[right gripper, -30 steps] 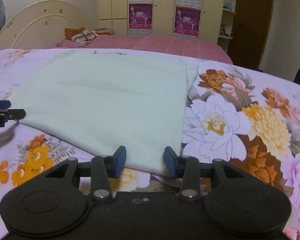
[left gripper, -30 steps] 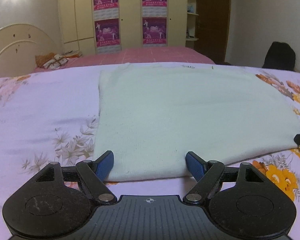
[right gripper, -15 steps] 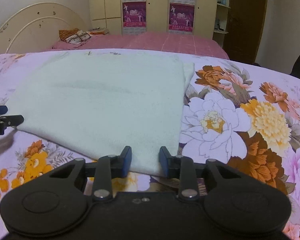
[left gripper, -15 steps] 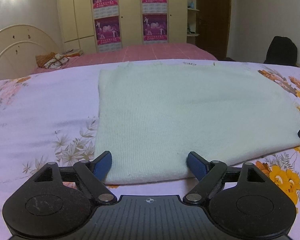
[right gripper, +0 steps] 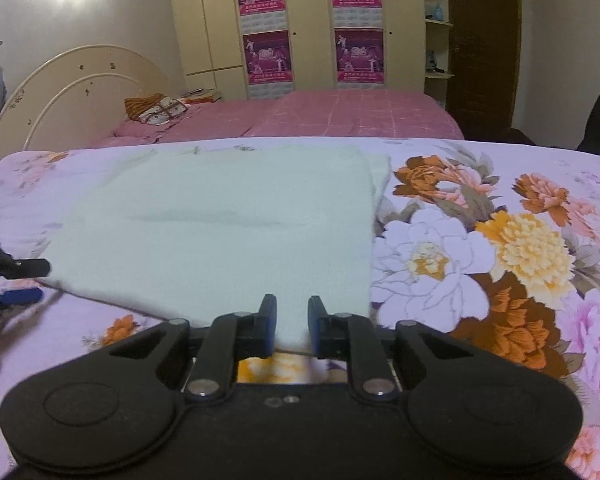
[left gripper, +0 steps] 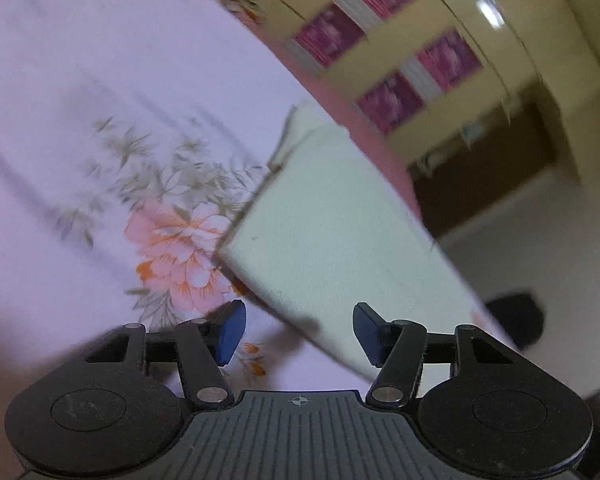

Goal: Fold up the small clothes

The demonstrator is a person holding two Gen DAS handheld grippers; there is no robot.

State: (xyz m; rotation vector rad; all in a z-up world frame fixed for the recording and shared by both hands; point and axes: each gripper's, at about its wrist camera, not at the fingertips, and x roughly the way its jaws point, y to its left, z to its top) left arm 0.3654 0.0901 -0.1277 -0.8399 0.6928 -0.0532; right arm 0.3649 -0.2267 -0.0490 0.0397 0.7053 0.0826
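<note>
Both claws are closing: my right claw narrows over the near hem of the pale, soft knit cloth, flat on the floral sheet; my left claw gapes wider at its corner.

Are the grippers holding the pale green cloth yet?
Not yet. The pale green knitted cloth's near edge lies between both closing grippers, right gripper and left gripper, pads not pressing.

Pale mint-white garment lies flat on the floral bedspread, already folded into a broad rectangle. A second layer shows along its right edge, slightly offset. Fabric plain, faintly creased across the middle. Its near edge sits between my right tongs, its left corner beside my left tongs.
</note>
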